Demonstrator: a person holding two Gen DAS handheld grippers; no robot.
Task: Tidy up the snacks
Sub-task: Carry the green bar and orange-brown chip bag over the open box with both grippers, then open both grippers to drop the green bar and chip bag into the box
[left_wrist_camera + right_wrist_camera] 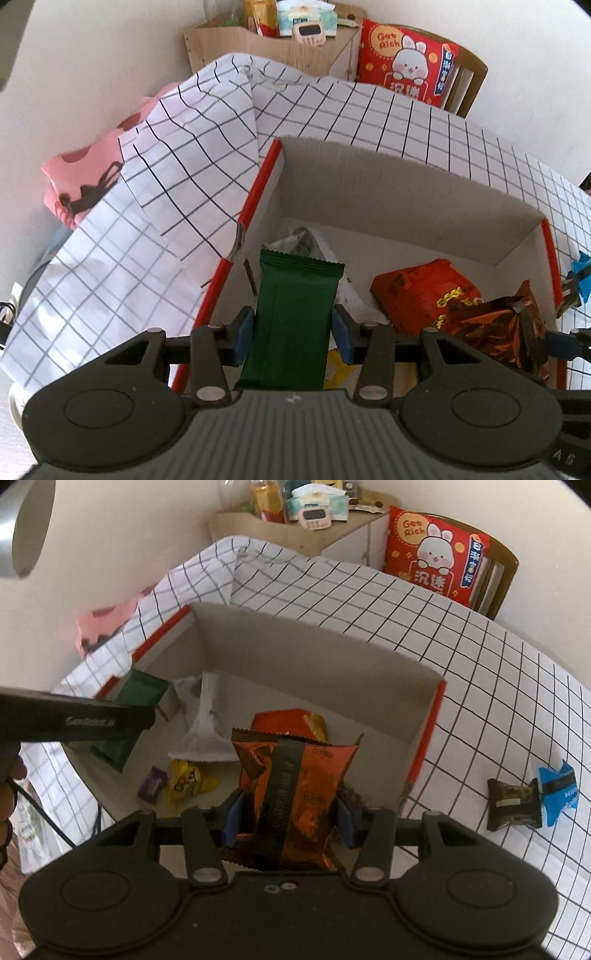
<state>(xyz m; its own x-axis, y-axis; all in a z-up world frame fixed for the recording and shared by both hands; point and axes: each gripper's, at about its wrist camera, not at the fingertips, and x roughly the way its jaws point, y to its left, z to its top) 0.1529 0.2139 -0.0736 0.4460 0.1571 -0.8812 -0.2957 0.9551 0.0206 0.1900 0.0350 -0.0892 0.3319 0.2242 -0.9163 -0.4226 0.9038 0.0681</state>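
Observation:
My left gripper [293, 334] is shut on a dark green snack packet [295, 310], held over the left part of the open cardboard box [406, 177]. In the right wrist view my right gripper [288, 816] is shut on an orange foil snack packet [295, 775] above the same box [314, 653]. Inside lie a red packet [421, 291], a clear white wrapper [203, 734], a yellow candy [188, 781] and a purple candy [152, 784]. The green packet [142, 694] and the left gripper's black body show at the left of the right wrist view.
The box stands on a white grid-pattern tablecloth [480, 686]. A dark wrapped snack [511, 808] and a blue one [557, 794] lie on the cloth right of the box. Behind are a chair with a red rabbit cushion [432, 554] and a cluttered wooden shelf [295, 528].

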